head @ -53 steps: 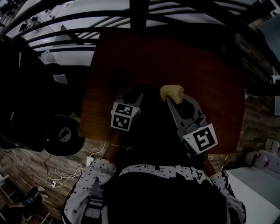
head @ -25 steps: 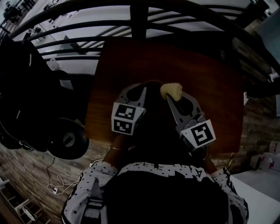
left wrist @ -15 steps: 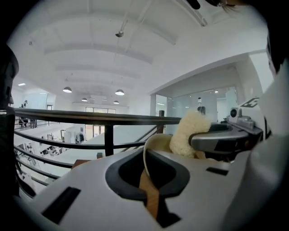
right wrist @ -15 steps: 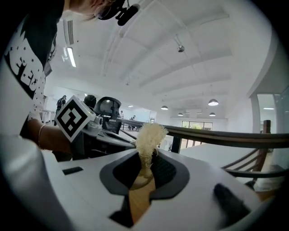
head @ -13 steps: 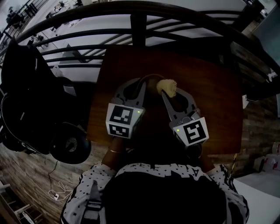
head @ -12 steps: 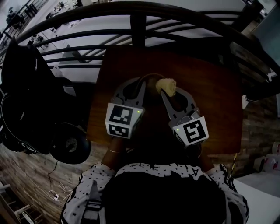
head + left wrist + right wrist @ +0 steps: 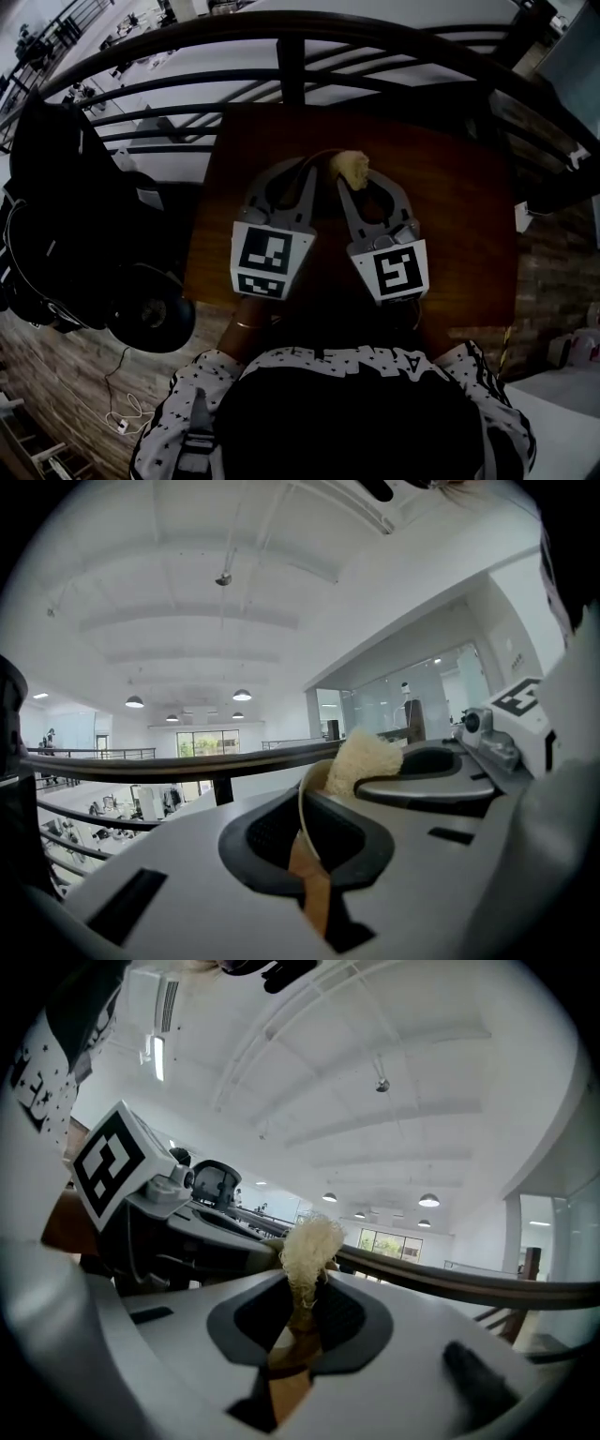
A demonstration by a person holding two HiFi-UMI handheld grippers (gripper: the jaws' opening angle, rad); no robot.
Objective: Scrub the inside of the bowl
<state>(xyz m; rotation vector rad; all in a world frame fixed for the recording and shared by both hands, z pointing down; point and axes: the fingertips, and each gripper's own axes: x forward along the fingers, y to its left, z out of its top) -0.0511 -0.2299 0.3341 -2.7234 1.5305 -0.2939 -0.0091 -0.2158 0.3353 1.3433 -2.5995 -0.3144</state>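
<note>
Over the brown table (image 7: 450, 216) I hold both grippers up, close together. My left gripper (image 7: 313, 174) is shut on the thin pale rim of the bowl (image 7: 317, 153). In the left gripper view that rim (image 7: 302, 803) runs between the jaws (image 7: 306, 834), with the brown wall below. The rest of the bowl is too dark to make out in the head view. My right gripper (image 7: 345, 176) is shut on a pale yellow fibrous scrubber (image 7: 352, 166), which sticks out past its tips (image 7: 302, 1309). The scrubber (image 7: 307, 1241) sits right beside the bowl's rim; the left gripper view shows it (image 7: 364, 759) just behind that rim.
A black metal railing (image 7: 281, 56) runs behind the table's far edge, with a lower hall beyond it. A black bag (image 7: 56, 216) and a round black object (image 7: 150, 317) lie on the floor to the left. The person's dotted sleeves fill the bottom.
Both grippers have risen and drawn closer together, toward the table's far edge. The scrubber has come up next to the left gripper's tip. Both marker cubes have rolled to face up more squarely.
</note>
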